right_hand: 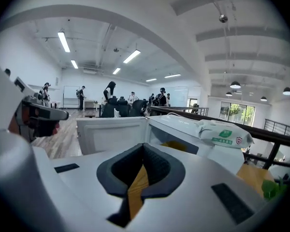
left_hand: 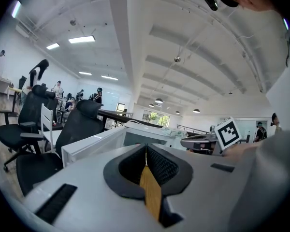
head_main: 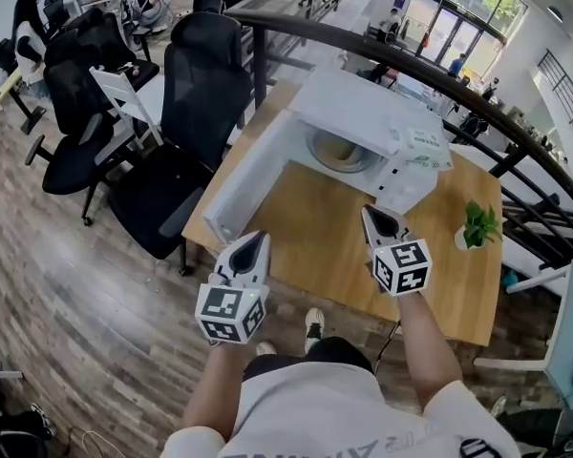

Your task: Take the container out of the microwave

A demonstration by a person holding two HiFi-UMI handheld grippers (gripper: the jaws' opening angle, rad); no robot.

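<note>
In the head view we see the microwave [head_main: 363, 113] at the table's [head_main: 315, 256] far edge, its door [head_main: 253, 170] swung open to the left; the container [head_main: 336, 149] sits inside the cavity; the left gripper [head_main: 258, 239] and right gripper [head_main: 376, 216] hover over the table's near half. In the left gripper view we find the jaws closed on nothing; in the right gripper view the jaws likewise meet, empty, and the container [right_hand: 176, 145] shows yellow inside the microwave.
</note>
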